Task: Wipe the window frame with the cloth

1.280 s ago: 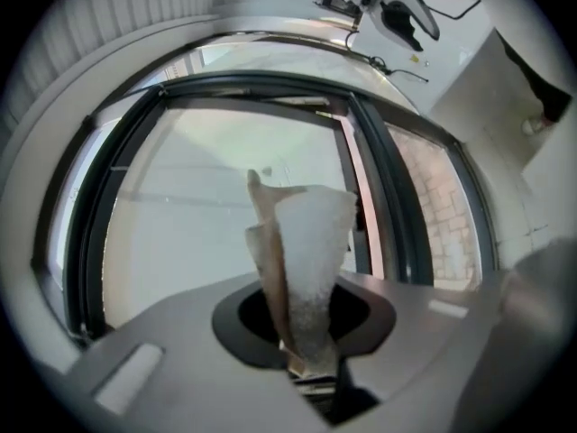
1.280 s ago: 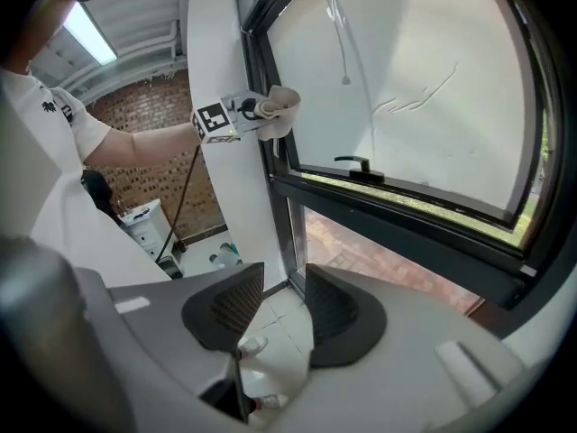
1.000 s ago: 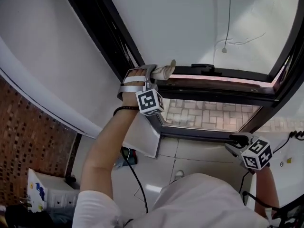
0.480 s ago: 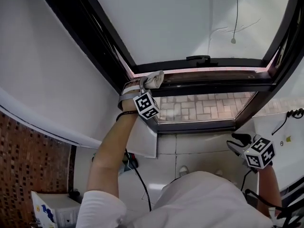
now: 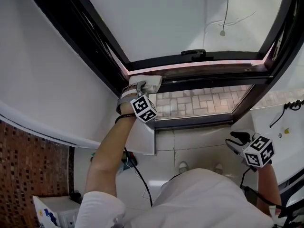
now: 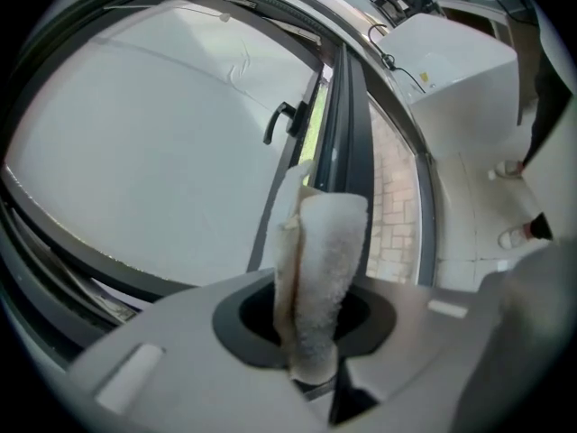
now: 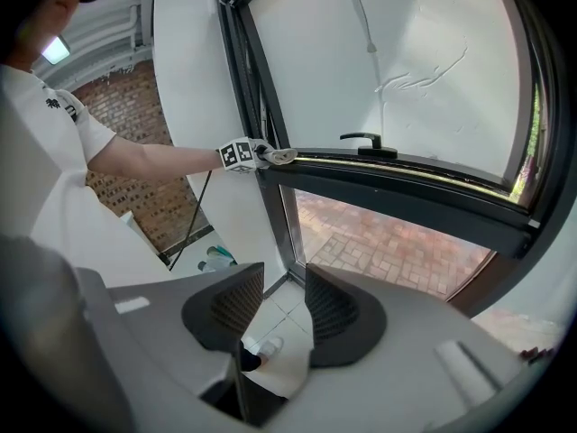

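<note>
At the left, our left hand-held gripper (image 6: 306,332) is clamped on the cloth (image 5: 151,83), which lies against the window frame (image 5: 213,75) near its left corner. The dark rail runs bare to the right. Our right hand-held gripper (image 7: 284,309) hangs low, jaws apart and empty, above the white tiled floor (image 5: 199,146).

Cloth (image 6: 323,260): nubbly off-white terry. Window frame (image 5: 213,81): dark, smooth, slight sheen. Right tool (image 7: 283,307): matt grey plastic, ribbed pads (image 7: 236,305). Floor tiles (image 5: 199,146): glossy white. Outside paving (image 5: 199,101): rough brick.
</note>
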A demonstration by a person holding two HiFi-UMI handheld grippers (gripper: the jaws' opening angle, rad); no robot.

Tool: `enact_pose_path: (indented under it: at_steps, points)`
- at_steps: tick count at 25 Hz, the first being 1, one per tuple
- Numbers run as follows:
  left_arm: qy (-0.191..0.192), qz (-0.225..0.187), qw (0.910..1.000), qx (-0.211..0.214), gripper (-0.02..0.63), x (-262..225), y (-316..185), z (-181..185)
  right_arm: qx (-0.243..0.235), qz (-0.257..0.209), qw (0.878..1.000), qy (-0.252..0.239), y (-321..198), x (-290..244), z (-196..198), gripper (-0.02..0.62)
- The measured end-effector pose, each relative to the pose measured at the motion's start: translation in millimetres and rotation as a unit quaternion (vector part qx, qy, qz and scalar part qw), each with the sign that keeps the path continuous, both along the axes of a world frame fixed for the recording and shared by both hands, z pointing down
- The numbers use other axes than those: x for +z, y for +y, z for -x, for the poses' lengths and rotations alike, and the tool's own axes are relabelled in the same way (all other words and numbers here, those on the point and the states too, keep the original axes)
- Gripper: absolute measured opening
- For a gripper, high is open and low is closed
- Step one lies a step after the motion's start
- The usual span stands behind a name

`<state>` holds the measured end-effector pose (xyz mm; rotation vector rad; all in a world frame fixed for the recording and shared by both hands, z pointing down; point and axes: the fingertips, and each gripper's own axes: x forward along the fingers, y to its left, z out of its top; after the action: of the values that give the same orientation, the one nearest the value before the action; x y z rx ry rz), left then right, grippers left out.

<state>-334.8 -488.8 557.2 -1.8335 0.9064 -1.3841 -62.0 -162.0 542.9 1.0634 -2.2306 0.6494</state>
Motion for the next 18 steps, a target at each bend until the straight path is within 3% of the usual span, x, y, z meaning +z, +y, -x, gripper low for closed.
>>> enact_pose_path:
  at_steps: [12,18]
  points:
    - [0.001,0.046,0.9984,-0.033,0.089,12,25,2,-0.009,-0.011,1.0,-0.011,0,-1,-18,0.146]
    - [-0.039,0.055,0.9973,-0.029,0.089,22,45,-8,-0.016,-0.019,1.0,-0.016,1,-4,-37,0.146]
